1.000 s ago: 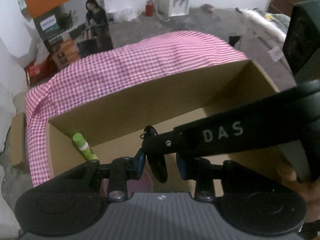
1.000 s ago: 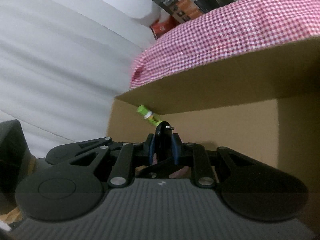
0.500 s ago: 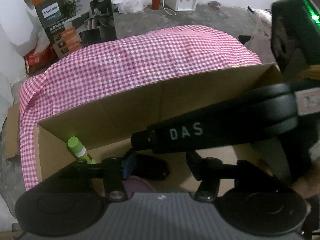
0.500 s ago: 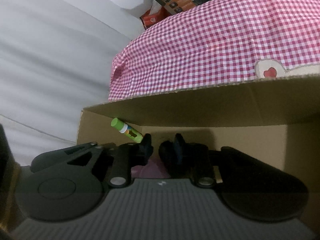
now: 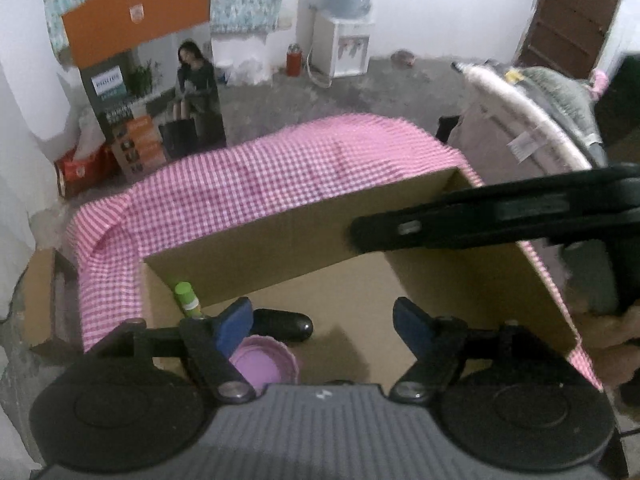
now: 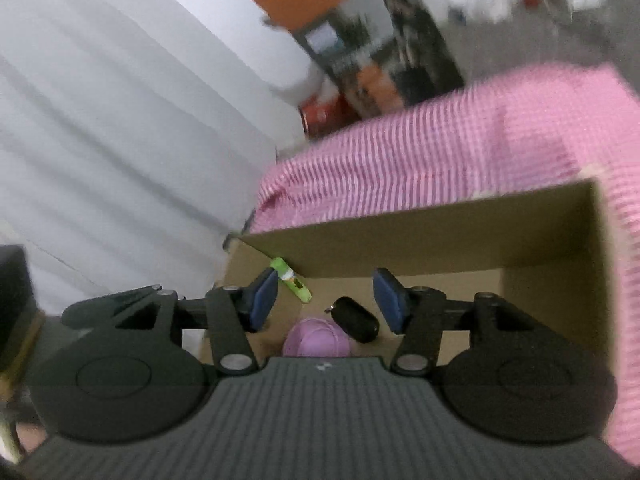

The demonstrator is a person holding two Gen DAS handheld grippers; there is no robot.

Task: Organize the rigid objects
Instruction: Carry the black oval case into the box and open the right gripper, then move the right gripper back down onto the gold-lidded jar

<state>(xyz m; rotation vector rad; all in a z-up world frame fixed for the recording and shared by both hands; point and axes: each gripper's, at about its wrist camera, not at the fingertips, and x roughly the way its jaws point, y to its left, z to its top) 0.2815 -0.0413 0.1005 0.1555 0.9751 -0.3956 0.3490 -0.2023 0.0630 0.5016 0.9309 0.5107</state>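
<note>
The open brown cardboard box on pink gingham cloth is taken as landmark. Inside it are seen a pink round lid, a black oval key fob beside it, and a green glue stick at the corner; three items judged stowed (others unseen). Against a second ago, when it was clamped, the fob lies released. Left gripper and right gripper have just been opening; both stand wide, empty.
</note>
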